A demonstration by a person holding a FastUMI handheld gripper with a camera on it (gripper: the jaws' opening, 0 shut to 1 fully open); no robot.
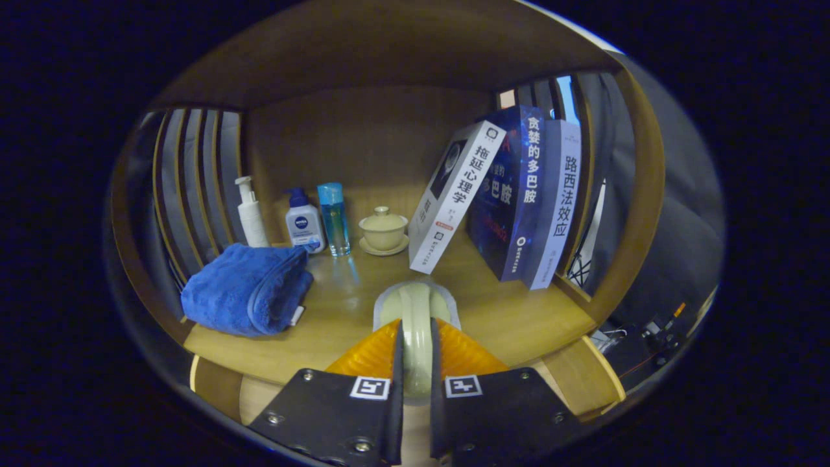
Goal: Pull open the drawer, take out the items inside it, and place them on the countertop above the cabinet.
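My gripper [415, 337] is shut on a pale green ceramic piece [415, 301], perhaps a small dish held edge-on. The orange fingers [369, 355] press on it from both sides. Its rounded far end sticks out past the fingertips, low over the wooden countertop [506, 318]. I cannot tell whether it touches the wood. The cabinet's front edge [220, 376] runs just below the fingers.
On the countertop, a folded blue towel [249, 288] lies to the left of the fingers. Beyond them stand a white pump bottle [249, 214], a blue-capped bottle [303, 224], a clear blue bottle [334, 217] and a lidded tea bowl on a saucer [384, 230]. Three books [512, 194] lean at the right.
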